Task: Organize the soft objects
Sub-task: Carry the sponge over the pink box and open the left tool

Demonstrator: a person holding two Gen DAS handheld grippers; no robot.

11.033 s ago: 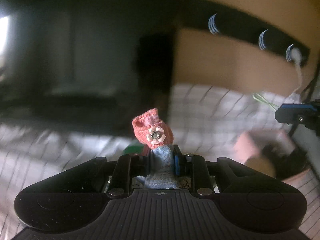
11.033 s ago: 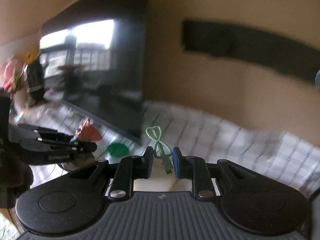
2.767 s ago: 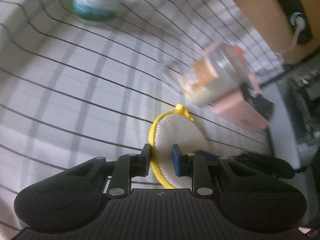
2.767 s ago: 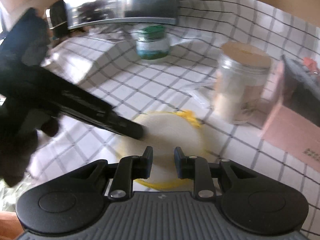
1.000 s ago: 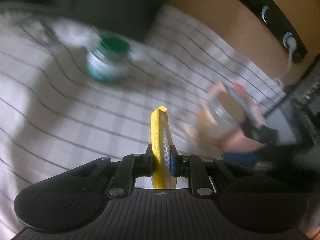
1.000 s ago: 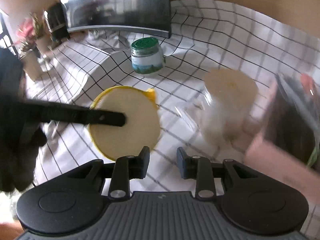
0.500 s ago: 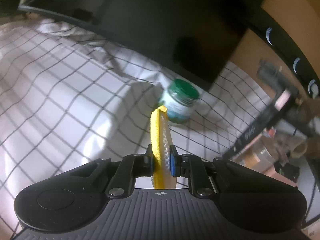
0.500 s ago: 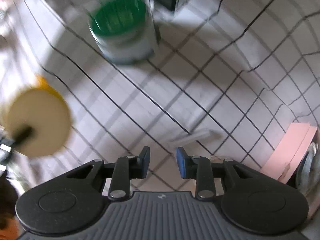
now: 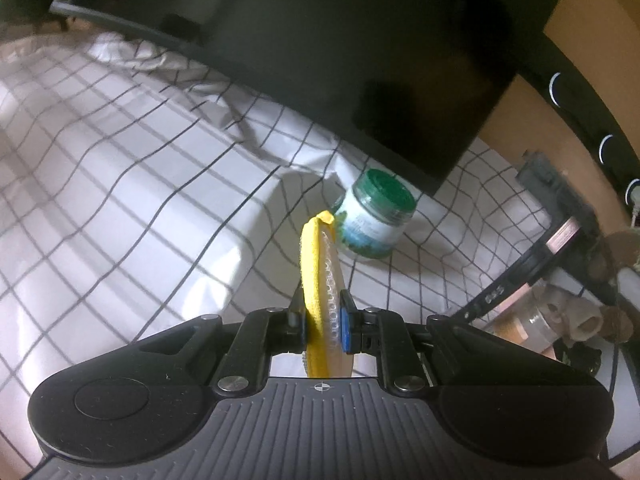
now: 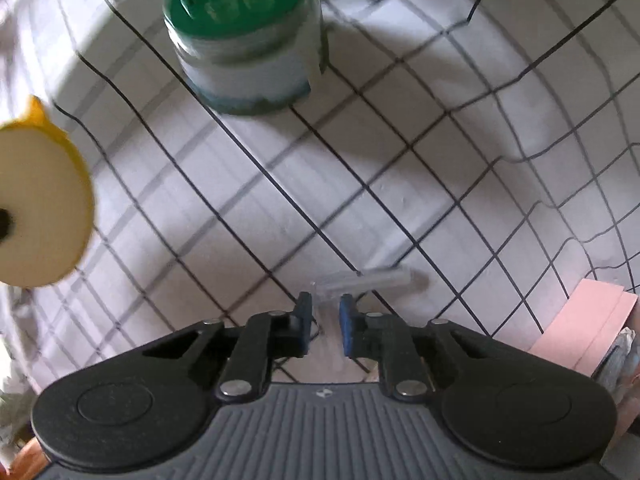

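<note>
The left hand-held gripper [image 9: 323, 320] is clamped on a round yellow-rimmed sponge pad [image 9: 320, 280], held edge-on above the checked cloth on the tabletop [image 9: 120, 200]; the pad's lower part is hidden behind the gripper body. Beyond it a green-lidded jar [image 9: 374, 220] stands by the corner of a dark screen [image 9: 320, 60]. The right hand-held gripper [image 10: 324, 320] points steeply down, and its jaws have just been closing to a narrow gap. A small clear plastic piece [image 10: 368, 280], blurred and hard to identify, lies just past the fingertips; whether the pads touch it cannot be told. The pad is cut off at that view's left edge, and a pink box [image 10: 580, 320] at its right.
</note>
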